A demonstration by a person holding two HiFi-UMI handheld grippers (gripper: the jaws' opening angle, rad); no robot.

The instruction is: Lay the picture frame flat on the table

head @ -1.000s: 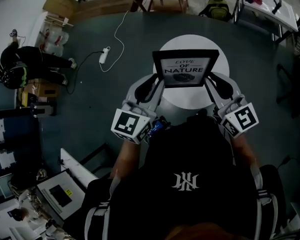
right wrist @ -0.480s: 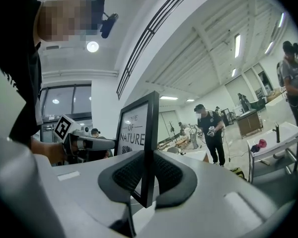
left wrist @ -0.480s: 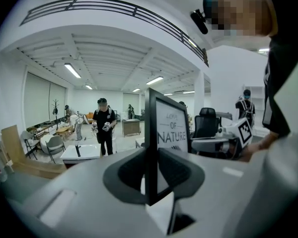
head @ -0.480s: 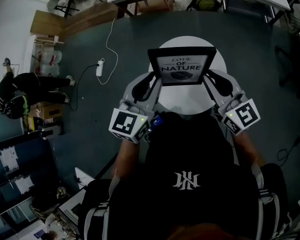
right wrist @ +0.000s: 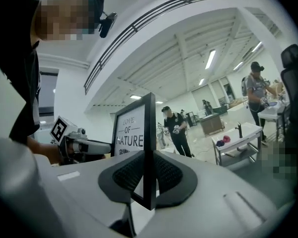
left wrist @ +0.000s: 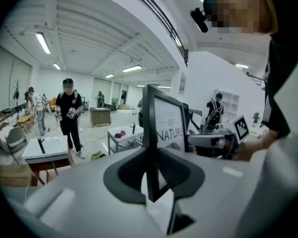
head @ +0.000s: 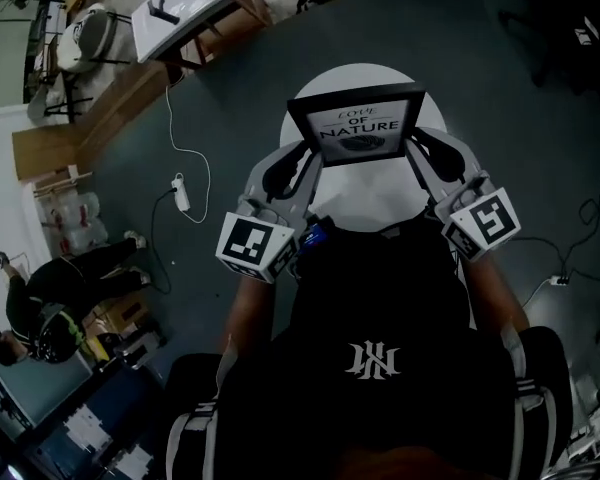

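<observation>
A black picture frame (head: 359,128) with a white print reading "LOVE OF NATURE" is held up over the round white table (head: 380,200). My left gripper (head: 308,158) is shut on the frame's left side edge and my right gripper (head: 412,154) is shut on its right side edge. In the left gripper view the frame (left wrist: 159,133) stands edge-on between the dark pads, with the right gripper beyond it. The right gripper view has the frame (right wrist: 139,133) clamped the same way. The frame's bottom edge looks lifted off the tabletop, and its face tilts up toward the head camera.
Grey-green floor surrounds the small table. A power strip with a white cable (head: 181,190) lies on the floor at left. A white workbench (head: 185,3) stands far left, and a person in black (head: 70,288) is at the left edge. Other people stand farther off in the room.
The frame stays gripped on both sides and has hardly moved relative to the grippers. The head camera has turned, so the floor and room contents have shifted round in the picture.
</observation>
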